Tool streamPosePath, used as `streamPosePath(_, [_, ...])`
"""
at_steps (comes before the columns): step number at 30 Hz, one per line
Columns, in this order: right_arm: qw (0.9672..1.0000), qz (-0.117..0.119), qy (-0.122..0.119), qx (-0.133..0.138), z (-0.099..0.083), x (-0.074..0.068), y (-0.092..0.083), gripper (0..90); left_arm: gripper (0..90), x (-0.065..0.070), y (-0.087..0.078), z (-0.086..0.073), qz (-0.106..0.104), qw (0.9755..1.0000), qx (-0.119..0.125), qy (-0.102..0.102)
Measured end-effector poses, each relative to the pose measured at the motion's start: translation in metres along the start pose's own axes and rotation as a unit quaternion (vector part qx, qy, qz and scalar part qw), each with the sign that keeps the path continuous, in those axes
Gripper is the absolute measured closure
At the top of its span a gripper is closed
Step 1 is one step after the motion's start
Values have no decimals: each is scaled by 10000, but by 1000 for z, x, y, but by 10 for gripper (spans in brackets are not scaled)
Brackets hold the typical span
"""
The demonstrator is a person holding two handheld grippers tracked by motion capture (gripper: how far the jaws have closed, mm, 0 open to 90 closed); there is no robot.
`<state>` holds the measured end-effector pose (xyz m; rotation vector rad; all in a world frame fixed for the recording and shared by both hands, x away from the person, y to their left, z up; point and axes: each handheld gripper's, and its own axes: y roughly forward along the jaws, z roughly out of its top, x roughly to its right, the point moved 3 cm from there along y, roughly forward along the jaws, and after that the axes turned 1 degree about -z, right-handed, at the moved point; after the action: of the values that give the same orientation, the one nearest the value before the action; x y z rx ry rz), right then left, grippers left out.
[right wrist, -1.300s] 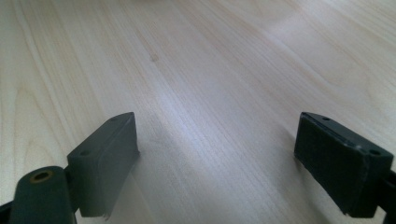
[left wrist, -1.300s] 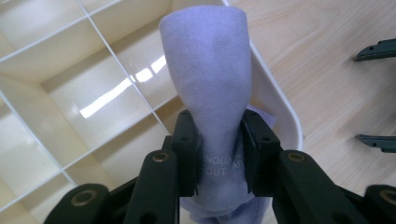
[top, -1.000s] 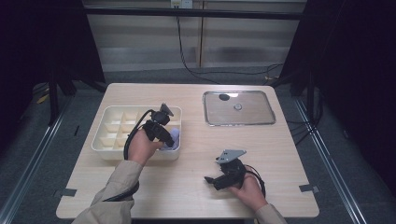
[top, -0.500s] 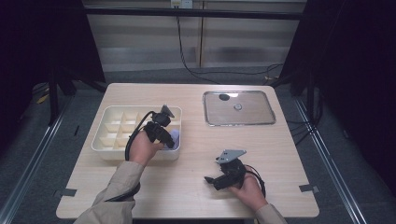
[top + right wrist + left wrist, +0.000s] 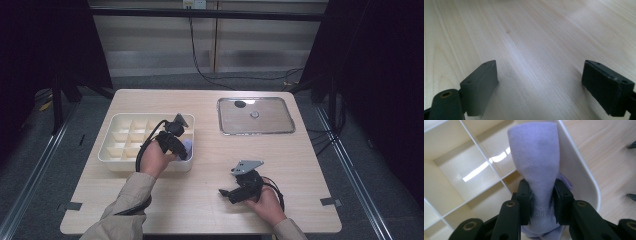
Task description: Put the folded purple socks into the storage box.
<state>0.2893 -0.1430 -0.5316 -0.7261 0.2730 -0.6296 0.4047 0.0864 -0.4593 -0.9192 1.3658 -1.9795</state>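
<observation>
A rolled lilac sock is pinched between the jaws of my left gripper, which is shut on it. It hangs over the near right corner cell of a cream divided tray. From above, the left gripper and the lilac sock sit at the right end of the cream tray. My right gripper rests low over the bare wooden table near the front, pointing left. Its jaws stand wide apart in the right gripper view, with just wood between them.
A shallow metal tray lies at the back right of the table, with a small round thing and a dark spot on it. The cream tray's other cells look bare. Dark floor surrounds the table.
</observation>
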Motion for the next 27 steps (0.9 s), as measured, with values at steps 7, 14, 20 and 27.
streamPosePath(7, [10000, -4, 0, 1, 0, 0, 0, 128, 704, 0, 3, 1, 13, 10000, -26, -4])
streamPosePath(14, [10000, 5, 1, -1, 0, 0, 0, 128, 693, 0, 7, 1, 1, 10000, -23, -6])
streamPosePath(20, [10000, 4, -3, 0, 0, 0, 0, 128, 687, 1, 10, 2, 54, 10000, -71, -17])
streamPosePath(27, [10000, 9, 21, -16, 0, 0, 0, 128, 675, 1, 13, 1, 72, 10000, -55, 3])
